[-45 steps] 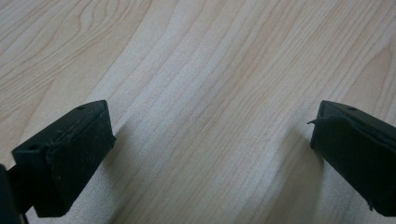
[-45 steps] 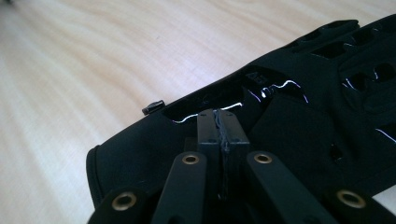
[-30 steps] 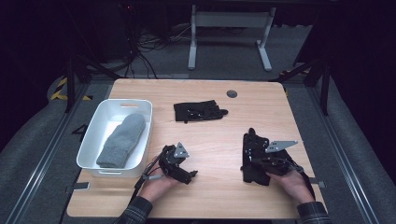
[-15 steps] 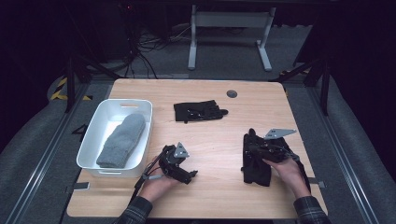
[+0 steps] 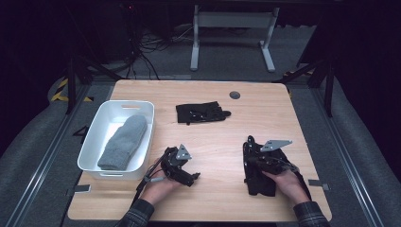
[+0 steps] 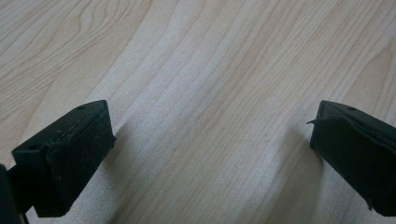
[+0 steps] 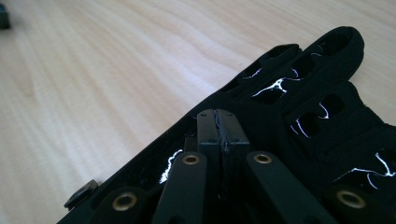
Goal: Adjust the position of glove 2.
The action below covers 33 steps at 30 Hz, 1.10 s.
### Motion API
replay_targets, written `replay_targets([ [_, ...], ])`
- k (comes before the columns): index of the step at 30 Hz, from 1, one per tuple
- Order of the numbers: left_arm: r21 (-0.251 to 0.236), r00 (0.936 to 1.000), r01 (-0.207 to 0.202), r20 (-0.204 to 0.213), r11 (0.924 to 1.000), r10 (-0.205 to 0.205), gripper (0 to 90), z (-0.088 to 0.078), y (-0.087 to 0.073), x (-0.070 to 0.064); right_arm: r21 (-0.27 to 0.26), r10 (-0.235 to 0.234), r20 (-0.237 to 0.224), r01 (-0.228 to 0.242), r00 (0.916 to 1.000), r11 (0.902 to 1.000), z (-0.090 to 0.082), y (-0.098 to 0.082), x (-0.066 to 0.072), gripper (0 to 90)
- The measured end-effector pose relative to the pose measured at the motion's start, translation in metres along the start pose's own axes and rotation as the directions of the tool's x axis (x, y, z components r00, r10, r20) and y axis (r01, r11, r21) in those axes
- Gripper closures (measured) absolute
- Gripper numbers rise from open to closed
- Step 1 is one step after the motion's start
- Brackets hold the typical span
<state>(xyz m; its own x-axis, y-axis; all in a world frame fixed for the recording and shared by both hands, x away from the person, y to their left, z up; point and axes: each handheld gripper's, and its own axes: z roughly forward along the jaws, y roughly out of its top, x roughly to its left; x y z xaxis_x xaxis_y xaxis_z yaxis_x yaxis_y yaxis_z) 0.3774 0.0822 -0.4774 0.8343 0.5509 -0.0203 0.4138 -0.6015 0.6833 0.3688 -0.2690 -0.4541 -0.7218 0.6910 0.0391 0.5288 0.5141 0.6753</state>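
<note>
Along the left edge of the worktop (image 5: 208, 87) sits a white bin (image 5: 92, 144) with a grey mitten (image 5: 124, 142) lying lengthwise inside it. Just right of the bin's near corner, the left gripper (image 5: 189, 176) rests low over bare wood, held by the left hand (image 5: 161, 184); in the left gripper view its two black jaws stand wide apart with nothing but wood grain between them, so it is released and carrying nothing. Toward the far edge, near the middle, a second black glove (image 5: 202, 112) lies flat, well apart from both grippers. A small dark round disc (image 5: 235, 94) is set into the wood near the far right corner.

Near the right front corner lies the black glove (image 7: 299, 116) that the work concerns, flat on the wood with its fingers pointing toward the far edge. The right gripper (image 5: 249, 158) lies over it, steered by the right hand (image 5: 286, 182). In the right gripper view the jaws are clenched tight against each other, tips resting at the glove's edge near the cuff side; whether a fold of fabric is pinched between them cannot be told from that angle.

The glove looks light, soft and limp, with perforated fingers and thin pale stitching, so it should droop and fold once lifted instead of holding shape. A pinch on the thicker cuff hem or a bunched fold of the palm would likely hold best; a single finger could stretch or slide out.
</note>
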Motion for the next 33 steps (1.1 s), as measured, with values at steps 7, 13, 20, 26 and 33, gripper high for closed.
replay_targets([
  [7,0.001,1.0000,0.000,0.000,1.0000,0.000,0.0,0.000,0.000,0.000,0.007,-0.008,-0.001,0.008,1.0000,0.9999,-0.007,-0.009,0.025,90.0],
  [13,0.000,1.0000,0.000,0.000,1.0000,0.000,0.0,0.000,0.000,0.000,0.007,-0.025,-0.016,0.025,0.9996,0.9997,-0.012,-0.016,0.040,89.9],
  [20,0.001,1.0000,0.000,0.001,1.0000,0.000,0.0,0.000,0.000,0.000,-0.043,-0.014,-0.035,0.013,0.9993,0.9990,-0.019,-0.013,0.032,75.3],
  [26,0.000,1.0000,-0.001,0.001,1.0000,0.001,0.0,0.000,0.000,0.000,-0.116,0.032,0.074,-0.023,0.9968,0.9930,-0.035,-0.017,0.004,51.8],
  [33,0.000,1.0000,-0.002,0.002,1.0000,0.002,0.0,0.000,0.000,0.000,-0.135,0.114,0.169,-0.092,0.9789,0.9865,-0.042,-0.034,-0.033,35.6],
])
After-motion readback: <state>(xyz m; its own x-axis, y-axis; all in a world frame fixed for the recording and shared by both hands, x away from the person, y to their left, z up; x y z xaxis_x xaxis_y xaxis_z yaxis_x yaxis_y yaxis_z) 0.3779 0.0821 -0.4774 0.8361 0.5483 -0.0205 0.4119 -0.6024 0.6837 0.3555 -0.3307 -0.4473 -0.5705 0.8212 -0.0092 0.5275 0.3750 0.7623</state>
